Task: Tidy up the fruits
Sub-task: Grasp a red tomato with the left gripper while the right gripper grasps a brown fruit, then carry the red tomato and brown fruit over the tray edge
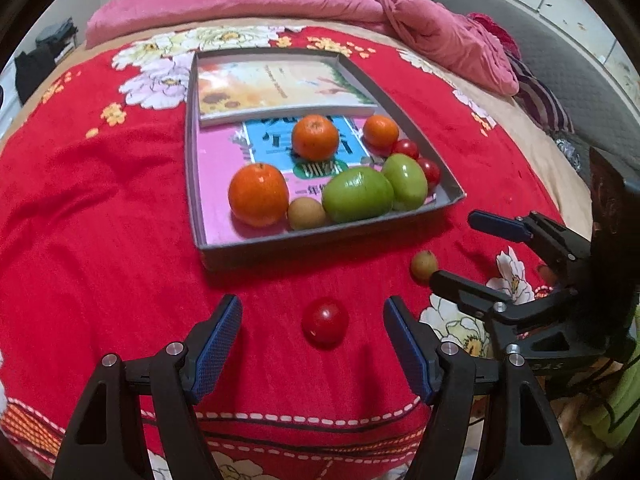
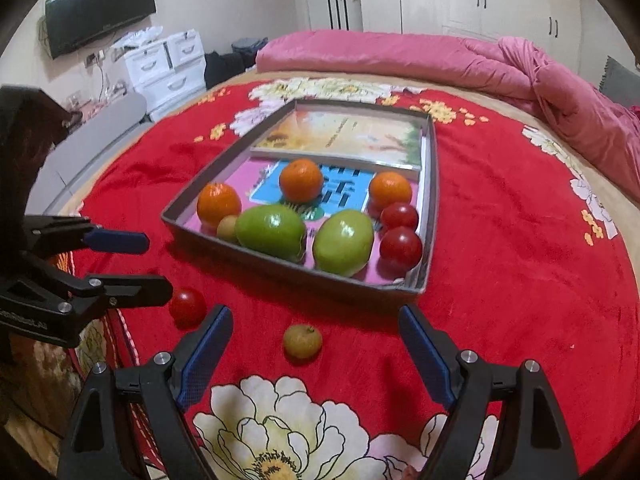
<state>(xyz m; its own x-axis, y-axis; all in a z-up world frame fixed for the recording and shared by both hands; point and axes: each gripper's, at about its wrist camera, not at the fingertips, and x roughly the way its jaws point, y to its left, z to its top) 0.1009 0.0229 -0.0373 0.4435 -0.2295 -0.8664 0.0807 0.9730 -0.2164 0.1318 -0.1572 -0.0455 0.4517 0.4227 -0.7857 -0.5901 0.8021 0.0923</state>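
Only the right wrist view shows a television (image 2: 100,10) (wall-mounted, upper left).

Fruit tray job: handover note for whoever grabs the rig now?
Left gripper: open, empty, fingers either side of the loose red tomato on the blanket.
Right gripper: open, empty, aimed at the loose small tan fruit.
Tray: three oranges, two green fruits, two tomatoes, one tan fruit already inside.
Left to do: grasp the two loose fruits and put them in the tray.
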